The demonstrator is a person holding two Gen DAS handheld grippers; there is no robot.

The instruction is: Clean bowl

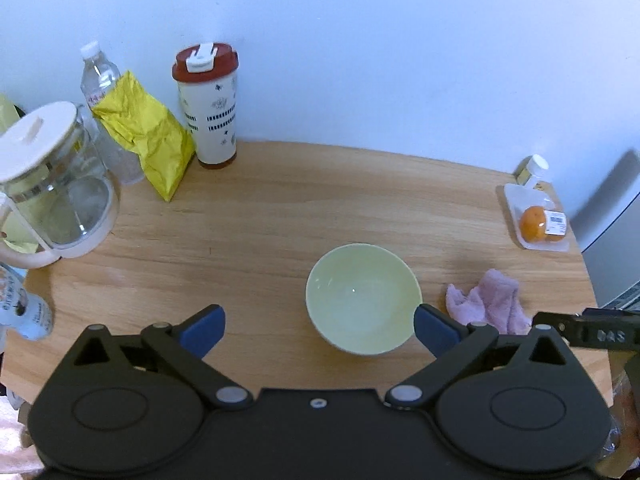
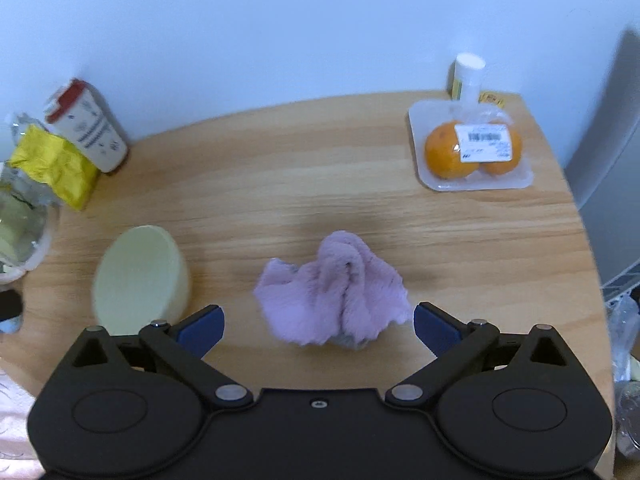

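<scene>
A pale green bowl [image 1: 362, 300] stands upright and empty on the round wooden table [image 1: 260, 208]. It shows ahead of my left gripper [image 1: 320, 330], toward the right finger, and no pad touches it. That gripper is open, with its blue fingertips [image 1: 206, 326] wide apart. Right of the bowl lies a crumpled lilac cloth [image 1: 488, 304]. In the right wrist view the cloth [image 2: 332, 292] rests loose on the table below my open right gripper [image 2: 318, 330], free of both pads. The bowl [image 2: 140, 276] sits to the left there, blurred.
At the back left stand a glass jug with a white lid [image 1: 52, 184], a yellow bag [image 1: 148, 132], a water bottle [image 1: 98, 76] and a red-lidded tumbler [image 1: 208, 108]. A tray of wrapped oranges [image 2: 470, 148] and a white-capped bottle [image 2: 468, 76] sit at the back right, near the table's edge.
</scene>
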